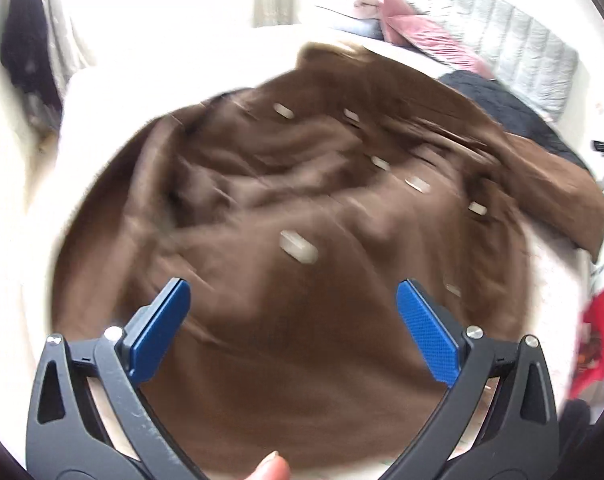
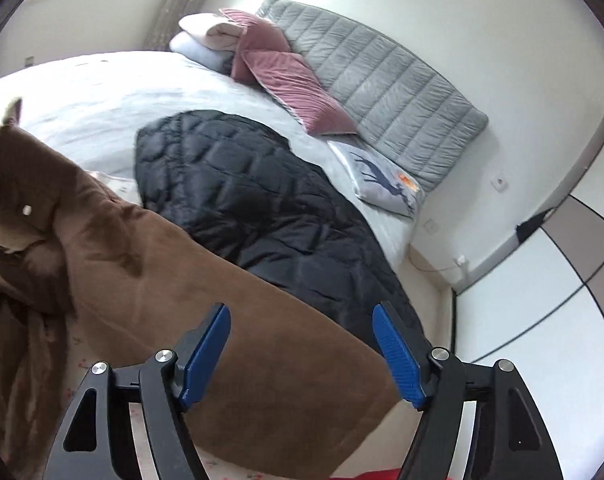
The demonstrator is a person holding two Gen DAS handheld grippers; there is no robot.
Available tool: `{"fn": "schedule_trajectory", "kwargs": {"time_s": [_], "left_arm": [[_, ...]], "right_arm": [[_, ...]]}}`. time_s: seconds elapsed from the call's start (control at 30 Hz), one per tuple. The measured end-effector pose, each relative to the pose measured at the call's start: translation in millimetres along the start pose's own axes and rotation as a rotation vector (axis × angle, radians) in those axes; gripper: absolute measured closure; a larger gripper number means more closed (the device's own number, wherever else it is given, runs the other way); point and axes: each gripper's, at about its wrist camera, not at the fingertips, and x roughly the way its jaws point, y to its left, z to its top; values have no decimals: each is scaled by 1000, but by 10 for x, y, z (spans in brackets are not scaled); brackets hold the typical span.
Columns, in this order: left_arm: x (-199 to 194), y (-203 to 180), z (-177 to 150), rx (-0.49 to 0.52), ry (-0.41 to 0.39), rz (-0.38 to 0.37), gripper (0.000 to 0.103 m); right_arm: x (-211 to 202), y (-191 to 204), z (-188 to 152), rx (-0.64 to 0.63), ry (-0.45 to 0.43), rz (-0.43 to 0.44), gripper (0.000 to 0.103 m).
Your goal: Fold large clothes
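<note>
A: On the bed (image 2: 102,92), nearest the cameras — the left hand-held gripper (image 1: 292,300) hangs over the brown coat (image 1: 302,340), jaws spread wide, nothing between the blue pads (image 1: 429,332). The right hand-held gripper (image 2: 302,328) is likewise gaping and empty, above a flat brown panel of the same coat.

B: Risk from here?

A: Neither holds cloth. The coat lies loose, so a fold already laid could slump or slide apart. A regrasp on the wrong spot would likely bunch several layers, since the middle is heaped. The left view is smeared with motion blur; a hasty pinch may miss the hem.

B: And the garment's look?

A: Heavy, soft brown fabric, suede-like. Near edge smooth and flat; farther in, rumpled ridges and pale toggle buttons (image 1: 300,246) scattered across the front. One sleeve or flap trails toward the far right. Not yet a tidy fold, by this observer's judgement.

B: Beyond it?

A: A black quilted jacket (image 2: 254,200) touching the coat's far edge, then pink cushions (image 2: 286,80) and a grey padded headboard (image 2: 381,80).
</note>
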Motion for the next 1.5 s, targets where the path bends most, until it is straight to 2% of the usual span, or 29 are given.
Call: {"fn": "schedule_trajectory", "kwargs": {"time_s": [0.1,0.23,0.3,0.37,0.5,0.6,0.7,0.77,0.8,0.9,0.97,1.0,1.07,1.1,1.13,1.17,1.2,1.23,1.3,1.4,1.5], "left_arm": [[156,310,367,24,3,77,0],[563,928,959,-44,69,141,0],[922,1197,1255,-56,128,190,0],[1280,1386,1478,-81,181,185,0],[1827,1620,1784,-153,220,120,0],[2254,1680,1872,-230,258,8,0],[2557,1596,1824,-284,282,-140,0],[2780,1536,1707,-339,326,-289,0],[2839,1482,1648,-348,348,-311,0],[2814,1274,1532,-260,291,-280,0],[2782,1193,1513,-234,284,-267,2],[2774,1172,1513,-236,285,-249,8],[2742,1137,1526,-244,286,-184,33],[2701,1151,1535,-255,280,-163,55],[2634,1145,1562,-281,264,-162,67],[2549,1130,1601,-299,237,-154,70],[2464,1120,1649,-305,210,-142,75],[2298,1075,1744,-304,150,-118,80],[2010,1049,1956,-300,44,-107,84],[1447,1079,2249,-280,-166,-87,86],[886,1070,2363,-254,-462,-65,84]], "right_arm": [[-166,310,212,11,-14,155,28],[-101,834,586,6,-4,328,27],[-36,1146,756,-11,2,383,27],[100,1523,1001,-34,-1,423,27],[335,2224,1441,-61,-8,519,27],[506,2639,1681,-73,0,589,27],[706,3039,1939,-79,0,655,27],[877,3234,2090,-61,0,688,27],[945,3280,2126,-52,4,701,27],[1298,3484,2202,9,48,774,27],[1581,3604,2147,76,102,842,27],[1718,3632,2076,103,141,867,27],[1945,3767,1903,116,226,909,30],[1971,3773,1804,105,236,909,49],[1975,3813,1709,88,235,911,68],[1936,3812,1656,86,202,906,74],[1847,3763,1627,79,162,888,88],[1752,3739,1624,69,119,859,95],[1511,3671,1631,54,14,788,97],[1022,3457,1645,79,-219,663,97],[599,3285,1536,166,-454,567,97]]}}
